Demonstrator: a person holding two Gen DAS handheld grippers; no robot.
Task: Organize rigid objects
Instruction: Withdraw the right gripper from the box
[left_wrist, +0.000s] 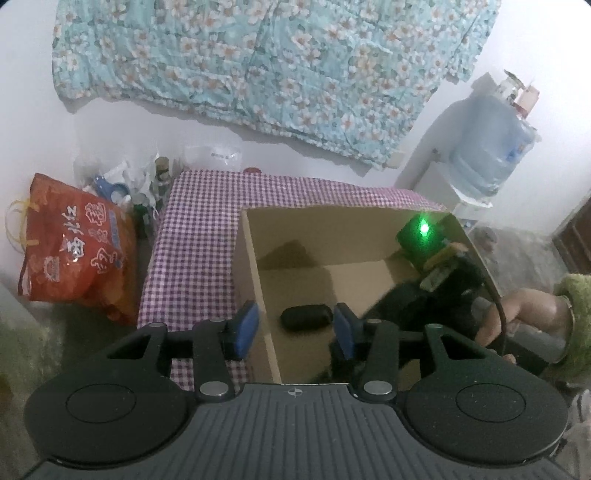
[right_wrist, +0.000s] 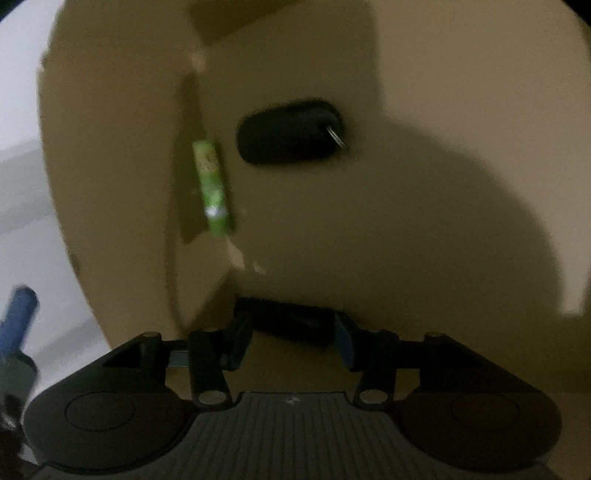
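An open cardboard box (left_wrist: 248, 266) stands on a purple checked cloth (left_wrist: 199, 236). A black oval key fob (left_wrist: 306, 318) (right_wrist: 291, 134) with a metal ring lies on the box floor. My left gripper (left_wrist: 295, 328) is open above the box's left wall, with nothing between its blue pads. Down inside the box, my right gripper (right_wrist: 291, 339) is open. A blurred dark object (right_wrist: 291, 319) lies at its fingertips, and I cannot tell whether the pads touch it. A small green packet (right_wrist: 214, 188) lies by a floor flap. From the left wrist view, a green light (left_wrist: 423, 229) marks the right tool.
A red printed bag (left_wrist: 77, 254) and a clutter of bottles (left_wrist: 147, 188) sit left of the table. A large water bottle (left_wrist: 487, 147) stands on a dispenser at the right. A floral quilt (left_wrist: 266, 66) hangs on the wall. A hand in a green sleeve (left_wrist: 576, 317) is at the right.
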